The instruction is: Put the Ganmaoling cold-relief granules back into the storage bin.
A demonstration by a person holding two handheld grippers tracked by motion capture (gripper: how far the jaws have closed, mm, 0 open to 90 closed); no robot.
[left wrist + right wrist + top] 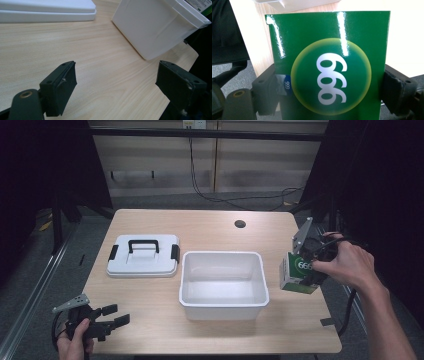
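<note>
High view: a green box (298, 273) is held clamped in the right gripper (306, 270) just off the right wall of the white bin (223, 284), above the table (150, 295) near its right edge; the bin lies to the gripper's left. The lid (143, 255) lies left of the bin. The left gripper (112, 316) rests at the near left corner, jaws apart. Left gripper view: jaws are seen spread, nothing between, the bin (152, 27) ahead. Right gripper view: the box (329, 62) is gripped by its two sides, long axis upright.
</note>
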